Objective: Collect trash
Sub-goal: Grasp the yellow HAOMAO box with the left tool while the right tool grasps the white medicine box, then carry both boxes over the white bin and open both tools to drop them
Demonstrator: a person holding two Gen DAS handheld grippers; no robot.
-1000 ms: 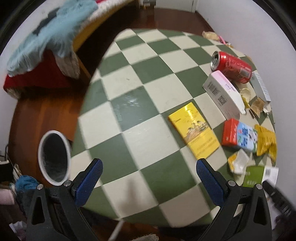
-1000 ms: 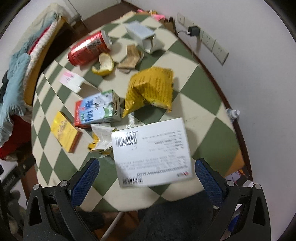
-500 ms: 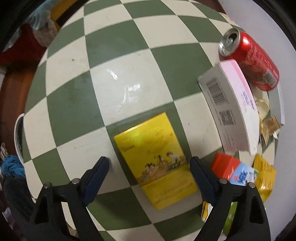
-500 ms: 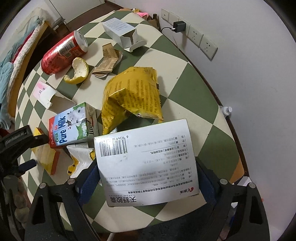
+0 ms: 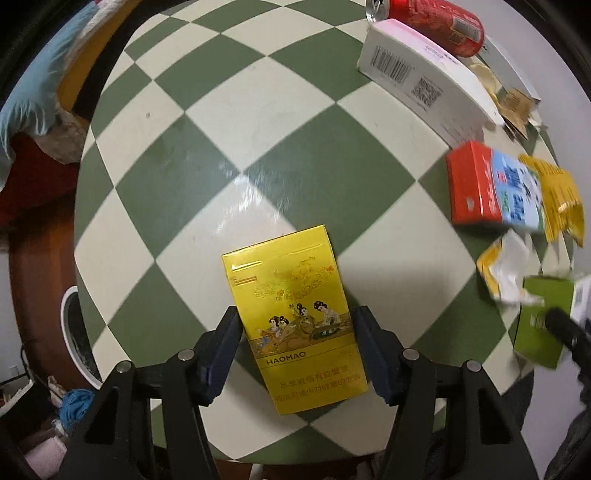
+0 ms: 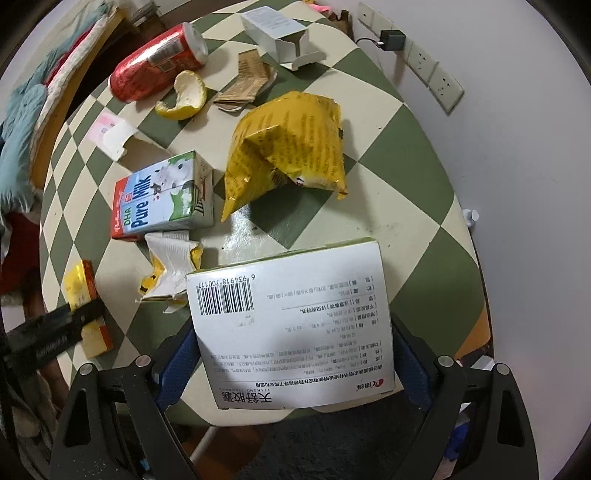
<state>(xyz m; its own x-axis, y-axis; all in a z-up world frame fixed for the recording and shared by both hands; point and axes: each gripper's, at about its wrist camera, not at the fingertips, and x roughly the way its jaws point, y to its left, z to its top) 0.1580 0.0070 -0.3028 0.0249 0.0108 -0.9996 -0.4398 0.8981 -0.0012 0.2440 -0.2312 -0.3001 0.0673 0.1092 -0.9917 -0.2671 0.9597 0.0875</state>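
Note:
A yellow cigarette pack [image 5: 295, 317] lies on the green-and-cream checkered table [image 5: 207, 155]. My left gripper [image 5: 297, 350] is shut on the pack, its blue pads against both long sides. The pack also shows at the left of the right wrist view [image 6: 86, 306]. My right gripper [image 6: 291, 354] is shut on a white medicine box [image 6: 291, 317] with a barcode and a green side, near the table's near edge. That box shows at the right in the left wrist view [image 5: 543, 317].
Trash lies on the table: a red can [image 6: 155, 62], orange peel [image 6: 184, 98], a milk carton [image 6: 162, 195], a yellow bag [image 6: 288, 147], a torn wrapper [image 6: 170, 262], an open white box [image 6: 280, 33], a long white box [image 5: 424, 77]. A white-rimmed bin [image 5: 75, 332] stands below the table's left edge.
My left gripper moved down onto the yellow pack and closed on its sides. My right gripper closed in on the white box and now grips it.

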